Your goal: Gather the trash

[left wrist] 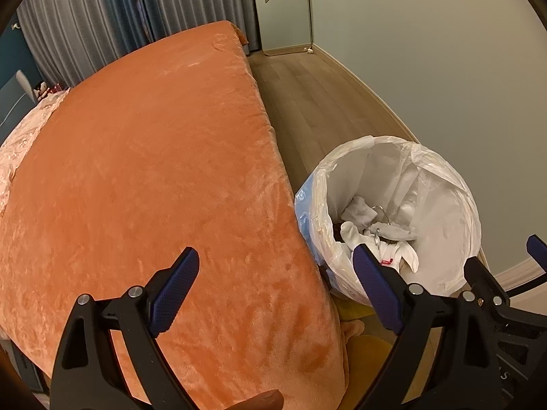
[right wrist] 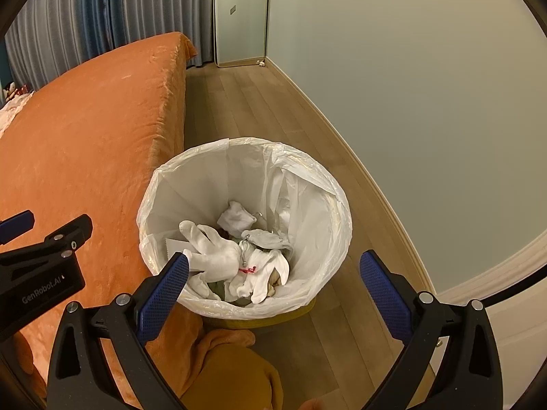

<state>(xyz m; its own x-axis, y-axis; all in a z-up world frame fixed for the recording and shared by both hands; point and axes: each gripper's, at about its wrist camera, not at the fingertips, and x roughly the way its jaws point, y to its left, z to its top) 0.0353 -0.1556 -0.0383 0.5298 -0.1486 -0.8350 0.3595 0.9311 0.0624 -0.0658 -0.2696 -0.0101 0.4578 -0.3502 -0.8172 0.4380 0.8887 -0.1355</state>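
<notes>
- Beside the bed (right wrist: 85, 130), on the wood floor (right wrist: 259, 109), stood the trash bin (right wrist: 273, 319), lined with a white plastic bag (right wrist: 307, 201) whose rim folded out over the bin's edge.
- At the bottom of the bin lay a heap of crumpled white items (right wrist: 222, 256), looking like tissues or cloth, with a small red mark and a bit of grey among them; what each piece was could not be told.
- The right gripper (right wrist: 273, 273) hung over the near rim of the bin, its jaws spread wide and nothing between them.
- The left gripper (left wrist: 277, 280) sat over the bed's edge next to the bin, its jaws likewise wide apart and empty.
- The bed, covered with an orange plush blanket (left wrist: 154, 171), showed no loose trash on the part in view; a pale pink cover (left wrist: 20, 143) lay at the side of the bed away from the bin.
- Far beyond the bin, at the foot of the wall by the corner, a small white scrap (right wrist: 261, 63) lay on the floor; whether it was trash could not be told.
- Judging from this, most of the collecting looked done: trash was in the bin and both grippers were free. What seemed left was checking for stray pieces such as that scrap.
</notes>
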